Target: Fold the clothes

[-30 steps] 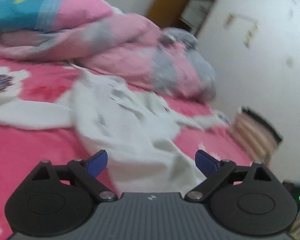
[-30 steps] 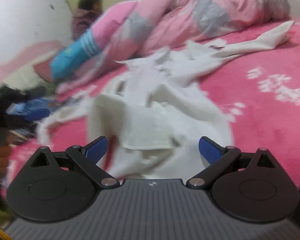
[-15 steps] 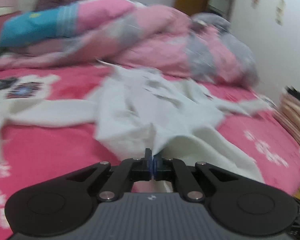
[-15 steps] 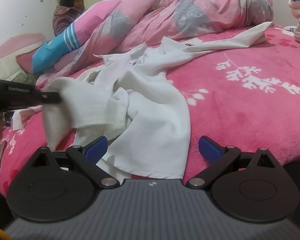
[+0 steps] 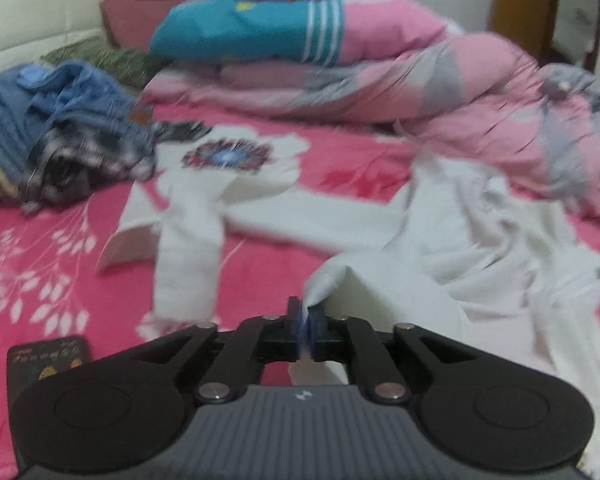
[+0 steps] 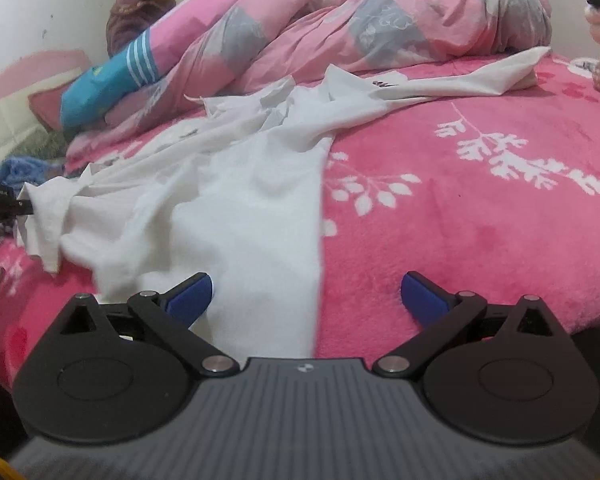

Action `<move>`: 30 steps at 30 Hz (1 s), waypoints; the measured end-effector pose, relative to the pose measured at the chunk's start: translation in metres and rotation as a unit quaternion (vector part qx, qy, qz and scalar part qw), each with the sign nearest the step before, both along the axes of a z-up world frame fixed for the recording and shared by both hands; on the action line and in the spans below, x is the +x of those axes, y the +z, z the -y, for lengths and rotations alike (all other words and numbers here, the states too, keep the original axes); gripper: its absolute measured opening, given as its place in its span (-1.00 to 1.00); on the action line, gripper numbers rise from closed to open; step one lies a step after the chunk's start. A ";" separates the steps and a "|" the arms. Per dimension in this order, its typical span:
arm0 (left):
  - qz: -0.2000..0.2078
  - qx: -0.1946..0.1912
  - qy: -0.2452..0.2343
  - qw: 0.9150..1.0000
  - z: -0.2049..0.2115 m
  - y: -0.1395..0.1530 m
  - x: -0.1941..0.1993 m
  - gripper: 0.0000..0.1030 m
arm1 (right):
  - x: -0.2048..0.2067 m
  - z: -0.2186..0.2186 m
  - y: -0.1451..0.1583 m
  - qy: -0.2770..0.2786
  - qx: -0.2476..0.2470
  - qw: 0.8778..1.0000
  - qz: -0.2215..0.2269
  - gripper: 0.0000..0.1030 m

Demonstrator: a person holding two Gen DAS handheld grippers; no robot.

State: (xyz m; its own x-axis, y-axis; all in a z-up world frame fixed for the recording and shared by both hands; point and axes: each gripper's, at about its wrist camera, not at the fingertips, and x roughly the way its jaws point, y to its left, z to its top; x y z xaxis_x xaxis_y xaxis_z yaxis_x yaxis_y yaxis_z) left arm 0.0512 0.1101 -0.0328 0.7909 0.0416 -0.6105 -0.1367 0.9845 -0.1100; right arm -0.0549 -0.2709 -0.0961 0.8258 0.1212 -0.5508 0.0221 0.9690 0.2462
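A white long-sleeved garment (image 6: pixel 240 184) lies crumpled across the pink flowered bedspread (image 6: pixel 480 220). My left gripper (image 5: pixel 306 330) is shut on a corner of the white garment (image 5: pixel 440 264) and lifts it off the bed. In the right wrist view that left gripper (image 6: pixel 8 204) shows at the far left, with the pinched cloth pulled toward it. My right gripper (image 6: pixel 306 296) stands open low over the garment's near hem, with cloth between its blue pads (image 6: pixel 190 296) and nothing clamped. One sleeve (image 6: pixel 480 76) stretches to the far right.
A pink and grey duvet (image 6: pixel 340 32) is heaped along the far side, with a blue and pink pillow (image 5: pixel 260 32). A pile of blue clothes (image 5: pixel 60 128) lies at the left. A dark phone (image 5: pixel 48 360) rests near my left gripper. A person (image 6: pixel 140 12) sits behind the bed.
My left gripper, shut on the cloth, has pulled the corner further left and the garment has spread out. My right gripper has come lower over the hem, still open.
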 end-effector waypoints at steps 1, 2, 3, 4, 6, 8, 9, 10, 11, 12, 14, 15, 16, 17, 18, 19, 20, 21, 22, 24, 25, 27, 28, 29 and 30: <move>0.008 0.004 -0.002 1.000 0.001 0.002 -0.004 -0.34 | 0.000 -0.001 0.000 0.001 -0.004 1.000 -0.001 0.98; 0.017 0.007 -0.003 1.000 0.003 0.005 -0.008 -0.08 | 0.001 0.001 0.001 0.004 -0.004 1.000 -0.006 0.98; 0.025 0.011 -0.005 1.000 0.004 0.007 -0.011 0.01 | 0.001 0.002 0.003 0.007 -0.002 1.000 -0.011 0.98; 0.034 0.014 -0.007 0.999 0.006 0.010 -0.015 0.11 | 0.002 0.006 0.006 0.009 0.004 1.000 -0.018 0.97; 0.050 0.021 -0.010 0.998 0.009 0.015 -0.023 0.17 | 0.002 0.013 0.015 0.004 0.019 0.999 -0.028 0.97; 0.067 0.028 -0.014 0.997 0.012 0.020 -0.030 0.22 | -0.001 0.022 0.030 -0.004 0.049 0.999 -0.019 0.97; 0.076 0.031 -0.015 0.997 0.013 0.022 -0.034 0.23 | -0.004 0.027 0.039 -0.005 0.072 0.997 -0.003 0.97; 0.084 0.035 -0.017 0.996 0.015 0.025 -0.038 0.26 | -0.008 0.031 0.048 -0.006 0.095 0.995 0.013 0.97; 0.092 0.038 -0.019 0.995 0.016 0.027 -0.042 0.31 | -0.012 0.035 0.058 -0.008 0.117 0.993 0.028 0.97; 0.094 0.036 -0.036 0.994 0.023 0.026 -0.043 0.33 | -0.010 0.032 0.063 0.007 0.130 0.991 0.038 0.97; 0.093 0.027 -0.078 0.992 0.040 0.021 -0.044 0.33 | -0.006 0.022 0.073 0.043 0.152 0.986 0.056 0.97; 0.092 0.023 -0.099 0.991 0.048 0.019 -0.045 0.33 | 0.001 0.011 0.072 0.060 0.145 0.986 0.047 0.97; 0.092 0.019 -0.119 0.988 0.057 0.017 -0.045 0.33 | 0.009 -0.002 0.070 0.077 0.136 0.987 0.036 0.94; 0.091 0.014 -0.140 0.986 0.065 0.014 -0.046 0.33 | 0.018 -0.015 0.065 0.095 0.131 0.987 0.024 0.92; 0.091 0.010 -0.161 0.983 0.074 0.012 -0.047 0.33 | 0.028 -0.027 0.059 0.114 0.126 0.985 0.012 0.86; 0.081 0.011 -0.167 0.983 0.081 0.006 -0.043 0.31 | 0.035 -0.035 0.055 0.130 0.126 0.983 0.003 0.79; 0.066 0.012 -0.168 0.984 0.085 -0.002 -0.037 0.28 | 0.042 -0.044 0.050 0.145 0.122 0.982 0.000 0.75; 0.052 0.013 -0.168 0.984 0.088 -0.009 -0.031 0.25 | 0.048 -0.054 0.045 0.160 0.116 0.980 -0.003 0.67; 0.040 0.018 -0.168 0.985 0.090 -0.015 -0.028 0.22 | 0.055 -0.061 0.038 0.160 0.094 0.983 -0.012 0.52; 0.017 0.030 -0.167 0.985 0.093 -0.026 -0.023 0.20 | 0.067 -0.071 0.026 0.160 0.053 0.985 -0.037 0.09; 0.005 0.035 -0.166 0.985 0.095 -0.032 -0.020 0.20 | 0.071 -0.073 0.019 0.162 0.049 0.984 -0.054 -0.23; -0.009 0.041 -0.165 0.985 0.095 -0.040 -0.018 0.19 | 0.070 -0.066 0.017 0.158 0.055 0.984 -0.056 -0.85; -0.010 0.040 -0.165 0.985 0.093 -0.043 -0.019 0.19 | 0.068 -0.058 0.020 0.156 0.064 0.984 -0.053 -0.95; -0.010 0.041 -0.165 0.985 0.092 -0.044 -0.019 0.19 | 0.066 -0.046 0.025 0.145 0.079 0.985 -0.042 -0.95; -0.010 0.043 -0.165 0.985 0.092 -0.044 -0.020 0.19 | 0.063 -0.033 0.030 0.132 0.095 0.986 -0.029 -0.96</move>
State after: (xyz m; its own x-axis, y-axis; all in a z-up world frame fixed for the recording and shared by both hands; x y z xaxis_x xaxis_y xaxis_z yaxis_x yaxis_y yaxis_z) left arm 0.0312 0.0183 -0.0768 0.7576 -0.1636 -0.6319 0.1911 0.9812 -0.0250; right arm 0.0081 -0.2381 -0.0657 0.7187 0.4339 -0.5433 -0.2058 0.8791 0.4299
